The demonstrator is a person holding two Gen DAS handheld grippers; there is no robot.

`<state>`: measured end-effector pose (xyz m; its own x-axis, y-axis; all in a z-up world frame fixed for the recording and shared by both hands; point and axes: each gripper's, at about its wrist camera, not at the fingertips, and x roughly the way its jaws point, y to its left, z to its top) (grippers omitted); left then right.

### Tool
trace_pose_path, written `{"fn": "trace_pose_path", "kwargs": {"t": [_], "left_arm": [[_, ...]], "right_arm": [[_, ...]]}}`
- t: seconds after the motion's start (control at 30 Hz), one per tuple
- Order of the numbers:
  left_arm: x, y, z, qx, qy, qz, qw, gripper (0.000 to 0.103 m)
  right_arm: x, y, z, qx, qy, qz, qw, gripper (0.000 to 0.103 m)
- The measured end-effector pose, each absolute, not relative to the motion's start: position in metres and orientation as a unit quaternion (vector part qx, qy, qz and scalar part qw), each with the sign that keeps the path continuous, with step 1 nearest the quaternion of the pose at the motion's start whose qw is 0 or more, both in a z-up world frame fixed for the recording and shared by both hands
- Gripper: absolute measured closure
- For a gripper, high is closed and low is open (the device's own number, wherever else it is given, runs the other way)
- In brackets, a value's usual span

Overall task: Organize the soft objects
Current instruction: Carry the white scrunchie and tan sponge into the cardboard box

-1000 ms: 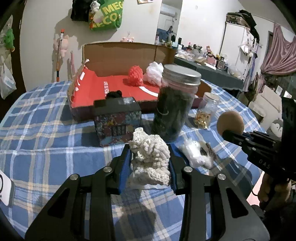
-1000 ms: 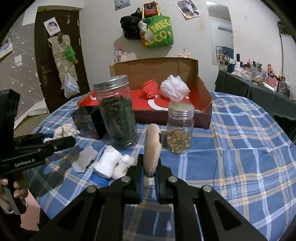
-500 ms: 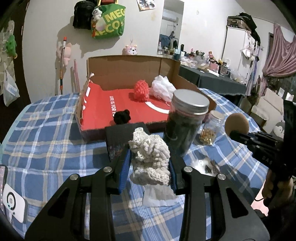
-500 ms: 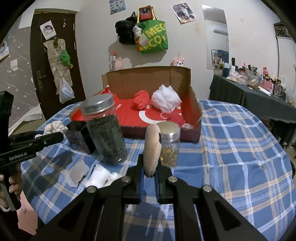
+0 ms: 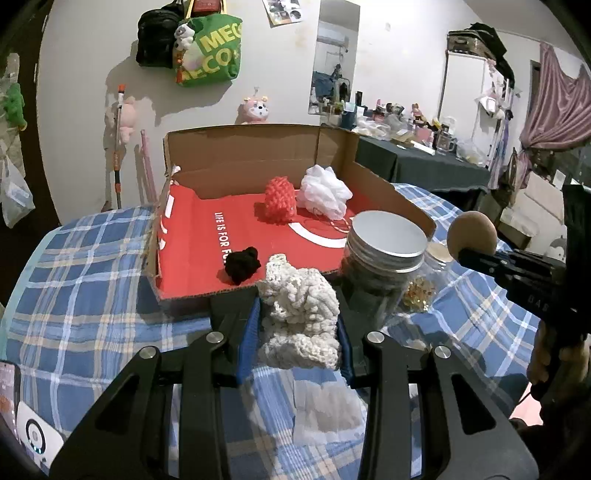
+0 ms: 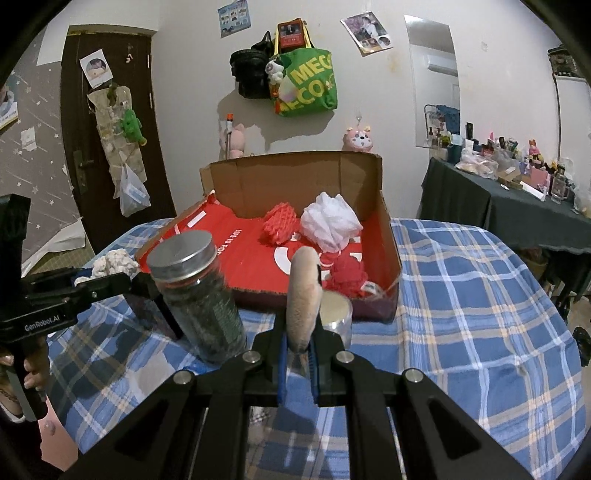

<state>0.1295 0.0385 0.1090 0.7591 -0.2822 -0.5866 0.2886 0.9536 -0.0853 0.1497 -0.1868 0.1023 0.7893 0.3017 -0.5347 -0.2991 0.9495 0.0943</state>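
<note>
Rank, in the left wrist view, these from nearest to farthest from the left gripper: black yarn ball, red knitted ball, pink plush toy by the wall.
1. Black yarn ball, at the cardboard box's near edge.
2. Red knitted ball, deep in the box.
3. Pink plush toy, behind the box, by the wall.

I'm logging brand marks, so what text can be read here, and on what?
"LIFE IS FOR F", cut off: red box liner.
"MEG" over "ECO", partly hidden: green bag on the wall.
"GenRobot.AI": left gripper, on its side.
Wall photos and door sticker: too small to read.
</note>
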Motion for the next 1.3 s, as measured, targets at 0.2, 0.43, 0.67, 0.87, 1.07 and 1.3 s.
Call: {"fn": "trace_pose_path", "kwargs": {"t": [0.2,0.43,0.67,0.87,1.07,1.3], "left_arm": [[0.149,0.040,0.108,0.003,0.323,-0.161,0.933,0.069],[0.174,0.037,0.108,0.010,0.340,-0.178,0.923,0.069],[0.209,0.025,0.113,0.036,0.368,-0.213,0.904,0.069],[0.248,0.014,0.111,0.063,0.407,-0.234,0.881,0.069],[0.279,0.009,0.104,0.078,0.438,-0.237,0.864,0.069],[0.301,-0.005,0.084,0.102,0.475,-0.252,0.837,0.069]], "right_arm": [[0.169,-0.189,0.107,0.009,0.290,0.173,0.941,0.093],[0.196,-0.191,0.107,0.014,0.312,0.202,0.928,0.093],[0.236,-0.187,0.111,0.023,0.355,0.255,0.899,0.093],[0.287,-0.177,0.109,0.023,0.423,0.301,0.854,0.092],[0.330,-0.164,0.092,0.015,0.493,0.312,0.812,0.092],[0.359,-0.156,0.070,0.022,0.544,0.315,0.777,0.092]]}}
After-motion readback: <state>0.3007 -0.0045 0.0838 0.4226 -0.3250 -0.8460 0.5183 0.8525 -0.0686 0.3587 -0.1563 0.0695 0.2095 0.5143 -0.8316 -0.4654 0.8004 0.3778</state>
